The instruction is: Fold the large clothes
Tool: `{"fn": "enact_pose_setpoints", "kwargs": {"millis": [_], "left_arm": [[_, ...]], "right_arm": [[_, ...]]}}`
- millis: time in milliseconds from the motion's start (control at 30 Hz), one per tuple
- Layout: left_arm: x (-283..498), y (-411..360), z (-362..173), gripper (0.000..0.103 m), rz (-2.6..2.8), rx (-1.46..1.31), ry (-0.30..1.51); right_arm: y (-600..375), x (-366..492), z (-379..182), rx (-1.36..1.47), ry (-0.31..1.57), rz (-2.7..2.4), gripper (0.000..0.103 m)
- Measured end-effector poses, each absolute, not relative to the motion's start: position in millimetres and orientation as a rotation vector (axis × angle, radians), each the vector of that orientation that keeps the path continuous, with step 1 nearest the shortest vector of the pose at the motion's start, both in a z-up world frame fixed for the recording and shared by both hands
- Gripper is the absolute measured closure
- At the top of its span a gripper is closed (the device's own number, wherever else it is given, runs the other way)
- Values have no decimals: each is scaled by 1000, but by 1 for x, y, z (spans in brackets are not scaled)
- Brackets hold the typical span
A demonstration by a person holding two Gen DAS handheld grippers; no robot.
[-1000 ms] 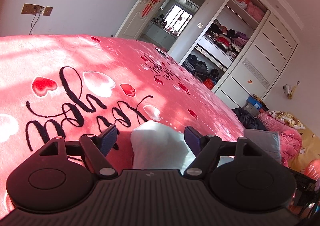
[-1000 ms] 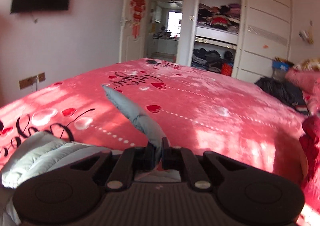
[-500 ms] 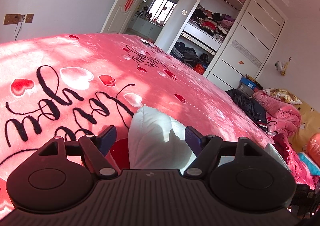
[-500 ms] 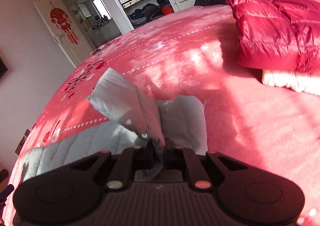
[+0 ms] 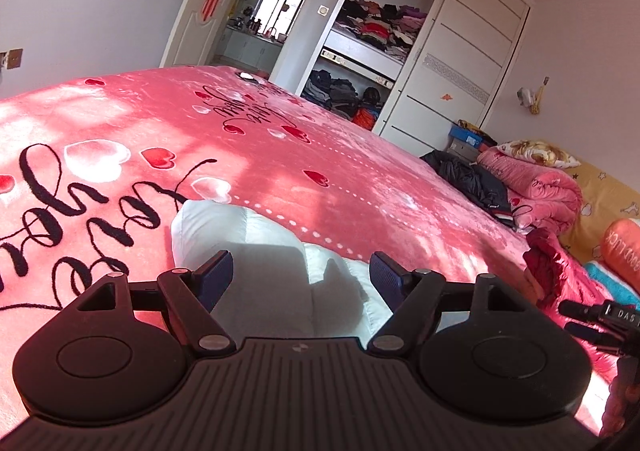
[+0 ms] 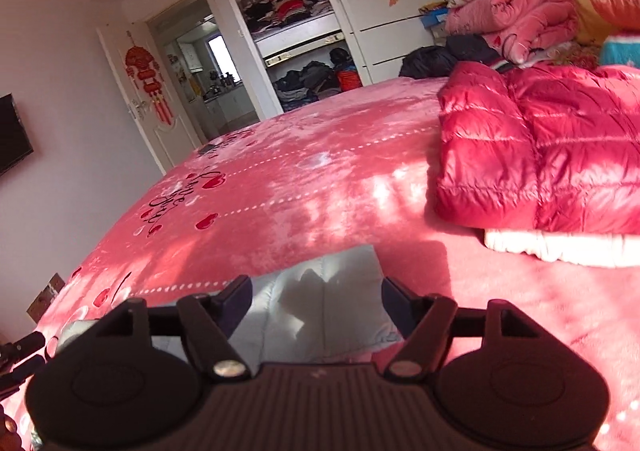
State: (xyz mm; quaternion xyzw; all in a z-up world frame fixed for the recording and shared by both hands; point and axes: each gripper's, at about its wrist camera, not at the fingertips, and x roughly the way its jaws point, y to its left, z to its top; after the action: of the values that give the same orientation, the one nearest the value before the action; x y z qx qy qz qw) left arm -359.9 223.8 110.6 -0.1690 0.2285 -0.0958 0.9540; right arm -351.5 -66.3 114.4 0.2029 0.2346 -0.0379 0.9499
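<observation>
A bed under a pink plush heart-printed blanket (image 6: 320, 179) carries a pale grey quilted jacket (image 6: 320, 303) and a red puffer jacket (image 6: 540, 155).

Right gripper (image 6: 316, 301) jaws opening — grey jacket (image 6: 320, 303) beneath.

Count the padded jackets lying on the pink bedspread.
2: a pale grey jacket under the opening right gripper, and a red jacket further toward the pillows. Others may lie out of view.
</observation>
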Motion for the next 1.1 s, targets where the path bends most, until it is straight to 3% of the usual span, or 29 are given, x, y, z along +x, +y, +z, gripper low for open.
{"fn": "enact_pose_setpoints", "kwargs": {"millis": [133, 333, 667, 967, 1100], "left_arm": [[-356, 219, 103, 12, -121, -273, 506], [-343, 220, 85, 12, -4, -204, 614], [-336, 230, 59, 0, 51, -241, 706], [-340, 217, 51, 0, 77, -191, 675], [-350, 216, 62, 6, 93, -231, 646]], "right_arm": [[-57, -315, 104, 340, 519, 11, 32], [-35, -282, 64, 238, 656, 75, 45], [-1, -285, 31, 143, 713, 78, 45], [3, -292, 20, 112, 626, 69, 44], [-3, -292, 26, 150, 626, 96, 36]]}}
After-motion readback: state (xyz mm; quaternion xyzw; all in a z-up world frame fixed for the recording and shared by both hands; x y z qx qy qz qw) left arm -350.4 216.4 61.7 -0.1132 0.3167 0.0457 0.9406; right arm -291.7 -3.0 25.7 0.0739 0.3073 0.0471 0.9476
